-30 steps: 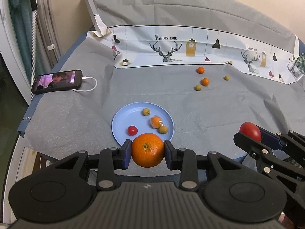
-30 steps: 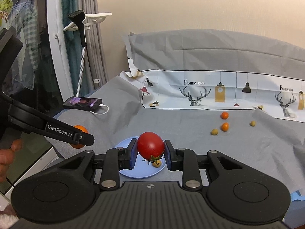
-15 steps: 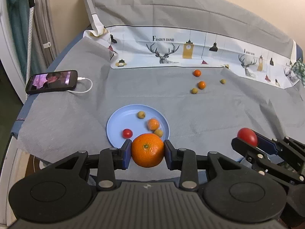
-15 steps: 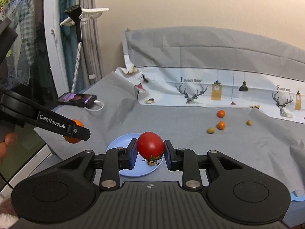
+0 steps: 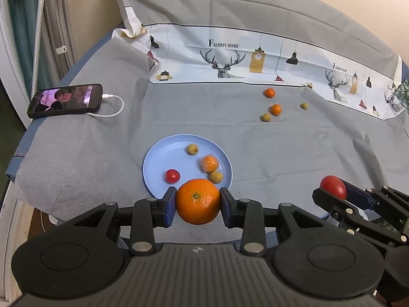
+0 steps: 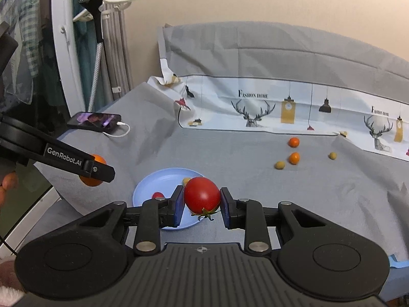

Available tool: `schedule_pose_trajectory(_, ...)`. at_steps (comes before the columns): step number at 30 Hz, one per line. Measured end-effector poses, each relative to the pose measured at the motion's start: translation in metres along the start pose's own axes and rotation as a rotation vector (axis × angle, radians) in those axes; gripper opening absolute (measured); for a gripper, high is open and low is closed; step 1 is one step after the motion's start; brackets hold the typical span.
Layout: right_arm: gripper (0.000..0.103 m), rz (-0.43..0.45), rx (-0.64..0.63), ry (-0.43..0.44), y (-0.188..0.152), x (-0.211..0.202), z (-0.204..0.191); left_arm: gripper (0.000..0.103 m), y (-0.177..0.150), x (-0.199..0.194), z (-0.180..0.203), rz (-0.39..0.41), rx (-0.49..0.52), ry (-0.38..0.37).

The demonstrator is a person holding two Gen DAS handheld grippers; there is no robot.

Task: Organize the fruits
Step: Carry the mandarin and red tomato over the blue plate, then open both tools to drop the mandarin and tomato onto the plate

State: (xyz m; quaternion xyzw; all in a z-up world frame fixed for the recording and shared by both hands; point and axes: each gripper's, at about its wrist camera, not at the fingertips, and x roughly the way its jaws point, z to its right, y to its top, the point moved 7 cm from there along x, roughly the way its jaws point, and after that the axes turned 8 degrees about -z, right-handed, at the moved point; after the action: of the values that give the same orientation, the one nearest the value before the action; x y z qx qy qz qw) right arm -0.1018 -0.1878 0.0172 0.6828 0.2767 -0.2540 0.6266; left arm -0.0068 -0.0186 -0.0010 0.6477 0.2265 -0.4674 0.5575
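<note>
Both grippers have drifted closer to the round blue plate (image 5: 153, 163): my left gripper (image 5: 198, 206) clamps the big orange (image 5: 198, 204), my right gripper (image 6: 202, 206) the red tomato (image 6: 202, 194); small fruits (image 5: 210, 163) crowd the plate's near side.

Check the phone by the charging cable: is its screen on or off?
On. The phone lies flat on the grey cloth with a bright video picture showing, white cable plugged in.

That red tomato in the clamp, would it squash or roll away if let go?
The tomato looks round and glossy, so it would probably roll on the flat grey cloth. Its smooth skin may be slippery. The right gripper holds it without visible denting, so it seems fairly firm, though likely bruisable.
</note>
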Motion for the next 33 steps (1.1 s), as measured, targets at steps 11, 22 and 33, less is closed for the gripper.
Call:
schedule_pose_trajectory(11,0.03,-0.062,0.004,-0.011,0.009,0.032,-0.003,0.039,0.015,0.03,-0.018,-0.046,-0.015,0.001)
schedule_pose_trajectory(22,0.031,-0.115,-0.015,0.005,0.019,0.072,-0.012,0.039,0.029,0.068,-0.036,-0.108,-0.016,0.001)
schedule_pose_trajectory(33,0.031,-0.206,-0.015,0.045,0.019,0.146,-0.015,0.039,0.049,0.137,-0.034,-0.203,0.027,0.017)
